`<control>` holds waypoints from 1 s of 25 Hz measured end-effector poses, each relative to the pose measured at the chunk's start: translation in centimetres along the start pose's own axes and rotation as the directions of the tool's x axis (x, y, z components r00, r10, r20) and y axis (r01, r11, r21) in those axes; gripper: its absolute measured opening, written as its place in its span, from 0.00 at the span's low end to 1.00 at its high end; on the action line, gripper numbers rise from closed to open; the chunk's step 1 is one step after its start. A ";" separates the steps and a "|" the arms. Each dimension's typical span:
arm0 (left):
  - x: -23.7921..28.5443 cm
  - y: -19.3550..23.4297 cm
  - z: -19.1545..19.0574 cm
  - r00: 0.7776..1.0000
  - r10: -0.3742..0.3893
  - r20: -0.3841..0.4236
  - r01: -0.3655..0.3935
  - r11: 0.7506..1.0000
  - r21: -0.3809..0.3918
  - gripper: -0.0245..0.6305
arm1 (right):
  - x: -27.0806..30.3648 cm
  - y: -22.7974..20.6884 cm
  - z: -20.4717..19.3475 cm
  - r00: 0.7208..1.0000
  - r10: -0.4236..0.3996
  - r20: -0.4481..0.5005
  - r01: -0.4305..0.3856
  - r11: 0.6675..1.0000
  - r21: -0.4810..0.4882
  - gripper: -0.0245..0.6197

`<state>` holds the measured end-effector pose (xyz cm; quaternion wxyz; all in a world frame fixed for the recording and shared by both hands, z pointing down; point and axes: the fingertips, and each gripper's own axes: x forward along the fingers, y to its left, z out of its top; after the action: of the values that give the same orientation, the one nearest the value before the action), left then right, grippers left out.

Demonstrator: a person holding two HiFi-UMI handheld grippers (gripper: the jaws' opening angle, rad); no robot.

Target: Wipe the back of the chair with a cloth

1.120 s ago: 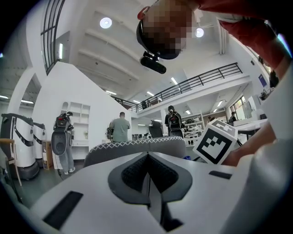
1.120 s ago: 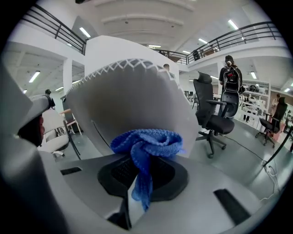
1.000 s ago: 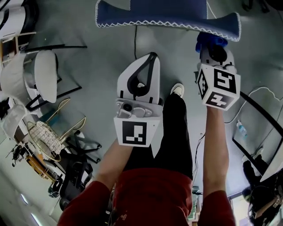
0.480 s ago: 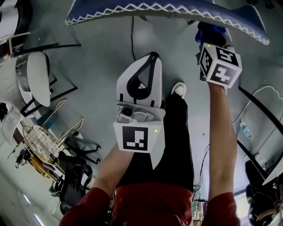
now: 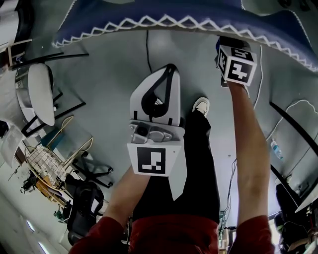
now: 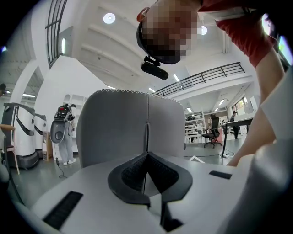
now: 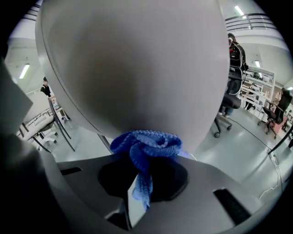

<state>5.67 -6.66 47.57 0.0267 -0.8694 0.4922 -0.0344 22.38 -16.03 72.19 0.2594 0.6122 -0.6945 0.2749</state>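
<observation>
The blue chair point(image 5: 174, 12) with white zigzag stitching fills the top of the head view. My right gripper point(image 5: 229, 45) reaches up under its edge at the upper right, only the marker cube showing plainly. In the right gripper view this gripper point(image 7: 144, 157) is shut on a bunched blue knitted cloth point(image 7: 146, 144), which presses against the pale, curved chair back point(image 7: 137, 59). My left gripper point(image 5: 169, 67) hangs mid-frame, apart from the chair. Its jaws point(image 6: 147, 123) are shut with nothing between them.
A white chair point(image 5: 42, 92), a wire basket point(image 5: 47, 158) and a black office chair point(image 5: 84, 198) stand on the grey floor at left. The person's shoe point(image 5: 200, 105) is below the chair; a bottle point(image 5: 277, 149) and cables lie at right. Office chairs point(image 7: 231, 91) stand beyond.
The chair's edge has grown larger and lower in the head view. My right gripper has moved up under it with the cloth. The left gripper has barely moved.
</observation>
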 end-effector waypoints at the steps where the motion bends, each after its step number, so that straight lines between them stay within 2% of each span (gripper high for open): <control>1: -0.1 0.0 0.0 1.000 -0.002 -0.001 0.002 1.000 0.001 0.06 | 0.4 0.0 -0.4 1.000 -0.001 -0.012 0.001 1.000 -0.002 0.14; 5: 0.0 0.1 -0.4 1.000 -0.009 -0.009 0.009 1.000 0.005 0.06 | 1.4 0.0 -1.2 0.999 -0.014 -0.050 0.014 1.000 -0.001 0.14; 14: -0.2 0.5 0.2 1.000 0.004 -0.014 -0.004 1.000 0.007 0.06 | -0.2 0.5 -1.5 0.998 -0.013 -0.057 0.012 1.000 -0.006 0.14; 19: -0.9 1.9 1.0 0.999 0.024 -0.032 -0.024 1.000 0.005 0.06 | -4.4 2.7 -0.6 0.999 0.006 -0.039 -0.006 1.000 0.002 0.14; 25: -2.1 2.3 4.0 0.999 0.021 -0.035 -0.021 1.000 -0.005 0.06 | -13.3 6.7 3.5 0.999 0.044 0.018 -0.044 0.999 -0.022 0.14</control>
<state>2.94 -6.01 43.37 0.0163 -0.8636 0.5017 -0.0479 17.23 -8.41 59.94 0.2536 0.5964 -0.7131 0.2672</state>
